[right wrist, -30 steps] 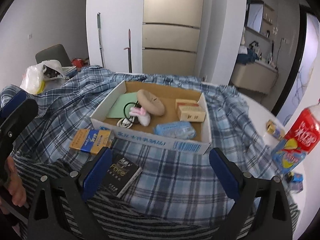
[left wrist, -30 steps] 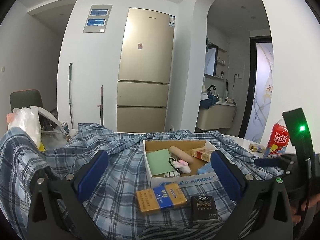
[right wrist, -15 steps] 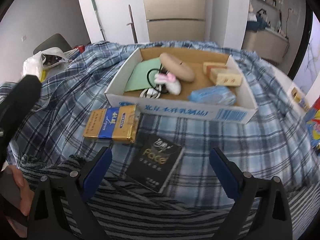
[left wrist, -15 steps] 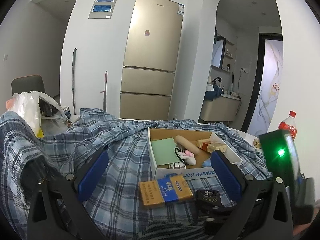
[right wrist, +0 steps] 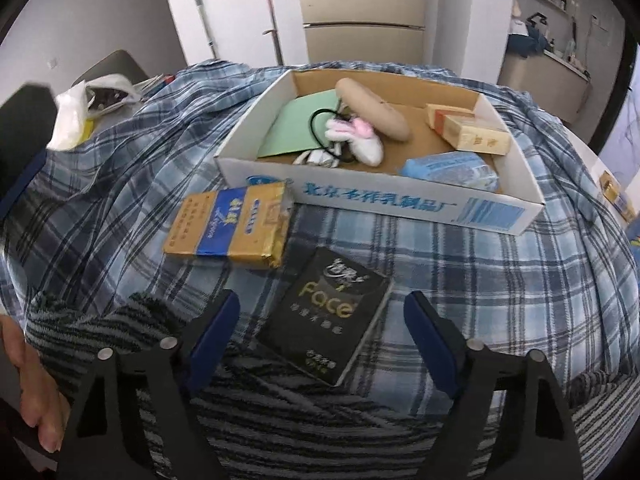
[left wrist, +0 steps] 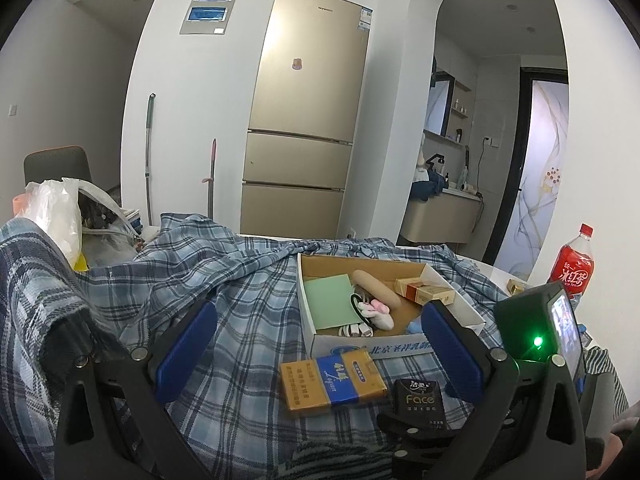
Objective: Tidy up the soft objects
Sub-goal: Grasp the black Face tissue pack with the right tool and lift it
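Your right gripper (right wrist: 322,334) points steeply down over the black "Face" tissue pack (right wrist: 326,320), which lies between its blue pads (right wrist: 214,330). The jaws have just been closing but stand apart, and neither pad presses on the pack. The pack rests flat on the plaid cloth (right wrist: 460,272), its near end over a striped towel (right wrist: 280,420).

Your left gripper (left wrist: 320,354) hangs nearly level with its jaws wide apart and nothing between them.

In the right wrist view, at about 10 o'clock from the pack and just beside it, lies the yellow-and-blue pack (right wrist: 230,226), close against the front wall of the cardboard tray (right wrist: 380,200).

At 12 o'clock, inside the tray: a blue tissue packet (right wrist: 450,168) at the front right, a plush rabbit (right wrist: 360,138) on a black band, a green sheet (right wrist: 298,126), a tan roll (right wrist: 372,110) and small cartons (right wrist: 468,132).

Farther off at 2 o'clock in the left wrist view stands a red bottle (left wrist: 572,264).
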